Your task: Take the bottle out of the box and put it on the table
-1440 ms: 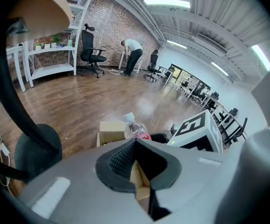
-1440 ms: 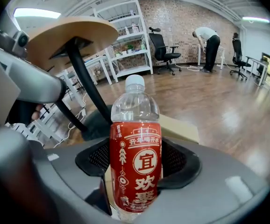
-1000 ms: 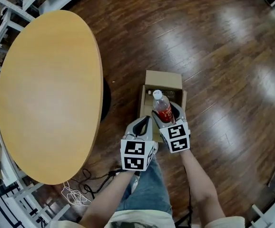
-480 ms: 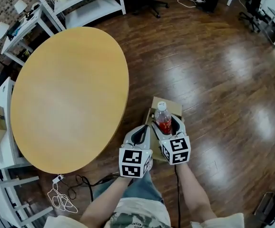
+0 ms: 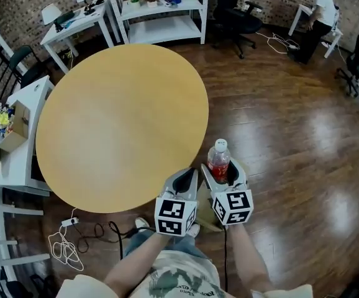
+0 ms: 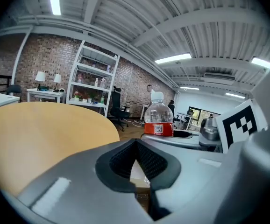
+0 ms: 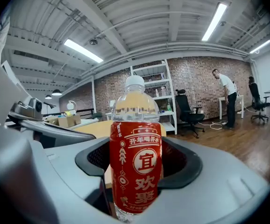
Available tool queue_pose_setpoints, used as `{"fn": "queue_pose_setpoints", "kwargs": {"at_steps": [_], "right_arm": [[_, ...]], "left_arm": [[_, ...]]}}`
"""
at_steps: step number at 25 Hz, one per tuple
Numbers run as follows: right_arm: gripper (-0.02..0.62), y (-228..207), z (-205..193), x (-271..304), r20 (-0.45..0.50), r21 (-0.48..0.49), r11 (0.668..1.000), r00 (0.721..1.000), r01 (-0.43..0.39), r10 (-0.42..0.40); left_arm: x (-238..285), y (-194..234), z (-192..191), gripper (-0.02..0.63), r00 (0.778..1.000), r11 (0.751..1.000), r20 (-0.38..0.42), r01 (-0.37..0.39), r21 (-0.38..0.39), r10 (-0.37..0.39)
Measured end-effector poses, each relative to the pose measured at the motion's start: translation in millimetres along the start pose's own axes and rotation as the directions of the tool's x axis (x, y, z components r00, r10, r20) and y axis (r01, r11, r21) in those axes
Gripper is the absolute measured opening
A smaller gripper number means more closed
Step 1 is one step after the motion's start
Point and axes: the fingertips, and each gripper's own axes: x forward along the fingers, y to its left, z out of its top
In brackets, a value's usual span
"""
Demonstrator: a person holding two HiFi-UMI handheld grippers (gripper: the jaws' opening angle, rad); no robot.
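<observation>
- Bottle point(image 5: 219, 159): clear plastic, white cap, red label with white print. It stands upright, clamped between the right gripper point(image 5: 222, 171) fingers, in the air just off the edge of the round worktop point(image 5: 117, 123), not on it.
- Left gripper point(image 5: 188, 174): fingers pressed together with nothing between them, just beside the right one.
- Box point(image 5: 208, 221): mostly hidden under the grippers, only a tan sliver shows. The bottle's base is cut off in the right gripper view.
- A second ago the bottle sat over the open box; now it is up clear of it and closer to the worktop.
</observation>
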Motion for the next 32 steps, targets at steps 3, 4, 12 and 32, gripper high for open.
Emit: {"fn": "queue_pose_setpoints", "kwargs": {"at_steps": [3,4,12,32], "right_arm": [[0.301,35,12,14,0.016,-0.029,0.999,0.999,-0.039,0.04],[0.301,47,14,20,0.019,-0.037,0.998,0.998,-0.051,0.052],[0.301,141,30,63,0.03,-0.097,0.986,0.99,-0.136,0.14],[0.302,337,4,207,0.013,-0.118,0.964,0.971,-0.236,0.239]], "left_arm": [[-21,27,4,0.0,0.999,0.999,0.034,-0.032,-0.01,0.032],[-27,38,5,0.0,0.998,0.999,0.041,-0.043,-0.009,0.043],[-74,126,14,0.0,0.988,0.99,0.085,-0.127,-0.06,0.132],[-166,353,17,0.0,0.939,0.937,0.102,-0.309,-0.164,0.328]]}}
